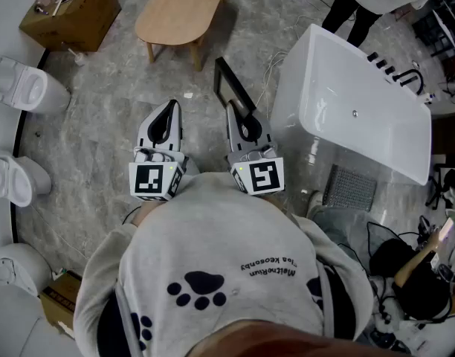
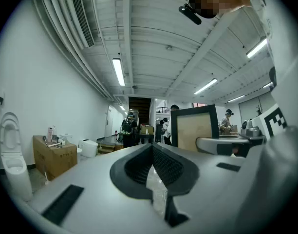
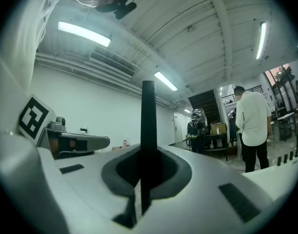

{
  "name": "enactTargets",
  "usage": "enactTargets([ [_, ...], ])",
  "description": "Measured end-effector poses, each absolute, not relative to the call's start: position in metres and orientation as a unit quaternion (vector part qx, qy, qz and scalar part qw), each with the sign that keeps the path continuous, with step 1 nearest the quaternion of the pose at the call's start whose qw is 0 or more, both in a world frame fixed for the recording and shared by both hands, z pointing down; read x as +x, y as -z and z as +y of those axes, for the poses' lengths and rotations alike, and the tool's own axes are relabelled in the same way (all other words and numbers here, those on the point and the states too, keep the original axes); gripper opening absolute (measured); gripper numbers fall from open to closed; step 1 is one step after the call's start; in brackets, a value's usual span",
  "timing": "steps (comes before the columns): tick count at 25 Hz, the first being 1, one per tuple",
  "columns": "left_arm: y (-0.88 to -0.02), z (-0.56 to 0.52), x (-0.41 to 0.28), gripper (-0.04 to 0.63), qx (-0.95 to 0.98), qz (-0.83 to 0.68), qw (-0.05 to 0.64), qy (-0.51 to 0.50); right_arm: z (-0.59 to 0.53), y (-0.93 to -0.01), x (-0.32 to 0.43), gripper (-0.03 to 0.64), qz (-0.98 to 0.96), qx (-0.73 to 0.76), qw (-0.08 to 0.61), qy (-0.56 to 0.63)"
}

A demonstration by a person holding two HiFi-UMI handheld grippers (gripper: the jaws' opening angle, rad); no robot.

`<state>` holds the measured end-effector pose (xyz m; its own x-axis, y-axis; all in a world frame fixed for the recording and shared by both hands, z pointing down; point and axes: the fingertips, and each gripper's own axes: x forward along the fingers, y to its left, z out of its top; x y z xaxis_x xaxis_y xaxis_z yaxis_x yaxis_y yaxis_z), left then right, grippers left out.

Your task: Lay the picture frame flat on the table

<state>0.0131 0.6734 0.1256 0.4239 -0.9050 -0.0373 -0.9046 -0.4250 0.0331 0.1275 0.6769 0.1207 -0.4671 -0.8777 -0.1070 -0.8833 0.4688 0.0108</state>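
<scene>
Your right gripper (image 1: pixel 241 121) clamps the picture frame (image 1: pixel 229 82) upright, short of the table (image 1: pixel 179 13); your left gripper (image 1: pixel 164 129) is closed on nothing.

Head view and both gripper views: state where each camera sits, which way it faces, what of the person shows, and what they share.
Head view: on the person's head, facing steeply down at the floor; shows the sweatshirt, left gripper, right gripper and picture frame.
Left gripper view: on the left gripper, facing level; its shut, empty jaws show below.
Right gripper view: on the right gripper, facing about level; its jaws clamp the picture frame.
Shared: the picture frame is in all three; each gripper view catches the other gripper.
</scene>
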Motion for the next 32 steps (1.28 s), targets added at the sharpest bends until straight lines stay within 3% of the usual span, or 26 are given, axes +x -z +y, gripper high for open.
enactTargets([
  [14, -0.138, 0.633, -0.012, 0.009, 0.840, -0.541, 0.022, 0.035, 0.637, -0.133, 0.110, 0.018, 0.857, -0.513, 0.044, -0.009],
  [32, -0.128, 0.464, -0.059, 0.009, 0.867, -0.494, 0.028, 0.054, 0.486, -0.123, 0.067, 0.018, 0.833, -0.552, 0.031, -0.017],
])
